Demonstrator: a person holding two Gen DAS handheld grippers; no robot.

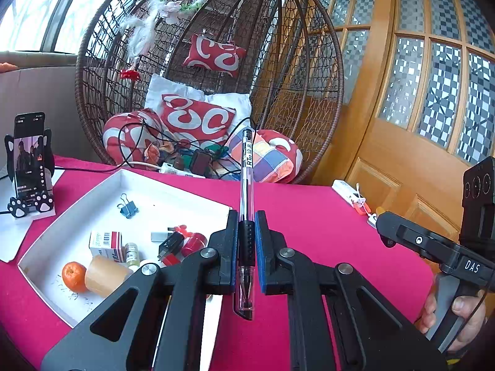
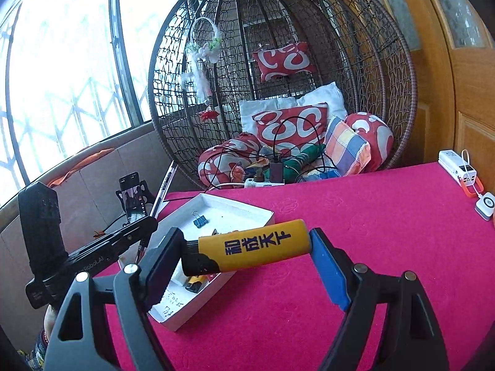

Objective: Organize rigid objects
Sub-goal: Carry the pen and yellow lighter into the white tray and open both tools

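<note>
Left gripper [image 1: 246, 247] is clamped tight, blue pads squeezed onto a pen [image 1: 246, 191] that sticks straight out ahead. Right gripper [image 2: 247, 262] sits spread wide, a yellow lighter [image 2: 250, 249] wedged lengthwise between its pads. A hand [image 1: 451, 318] wraps the right gripper's grey handle, low at the left view's right edge

Magenta tablecloth [image 2: 340, 216], white tray [image 1: 173, 185], yellow-black lighter [image 2: 250, 249], perhaps orange fruit [image 1: 73, 276].

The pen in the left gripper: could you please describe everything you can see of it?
The pen is a clear plastic gel type with a black ribbed grip, a dark ink tube and a printed label near its far end. The left gripper is shut on the grip section. It hangs above the pink tablecloth, capped tip toward the camera.
</note>
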